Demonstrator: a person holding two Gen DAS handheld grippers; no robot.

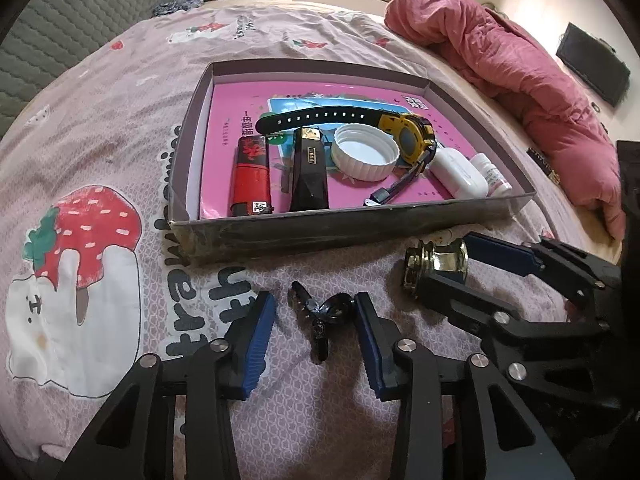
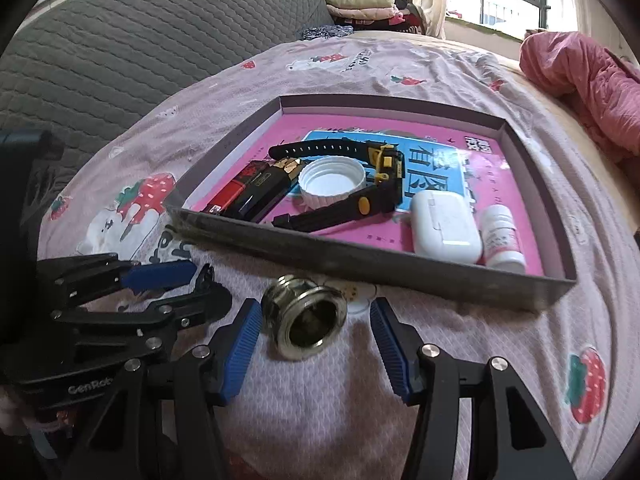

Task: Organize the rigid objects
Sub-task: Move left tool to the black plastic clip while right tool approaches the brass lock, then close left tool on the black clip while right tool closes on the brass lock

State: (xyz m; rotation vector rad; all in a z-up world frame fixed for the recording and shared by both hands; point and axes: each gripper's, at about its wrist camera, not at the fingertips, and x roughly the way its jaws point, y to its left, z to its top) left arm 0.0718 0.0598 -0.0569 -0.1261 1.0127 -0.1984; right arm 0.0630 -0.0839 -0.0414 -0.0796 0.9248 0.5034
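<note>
Left gripper [image 1: 316, 332] jaws part-open, small black clip [image 1: 320, 314] lying between the pads untouched, long axis toward the camera. Right gripper [image 2: 316, 340] wide, straddling a metal ring fitting [image 2: 305, 326] on the sheet, bore facing the camera, no contact. Beyond, shallow box [image 1: 340, 232] holds red lighter [image 1: 250, 178], black lighter [image 1: 309, 176], white cap [image 1: 365, 154], yellow-black watch [image 1: 412, 136], white earbud case [image 2: 444, 228], small bottle [image 2: 502, 236].

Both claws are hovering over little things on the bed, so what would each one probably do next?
Probably close. The left gripper straddles the small black clip and the right gripper straddles the metal ring fitting, pads not yet touching; both lie outside the box.
</note>
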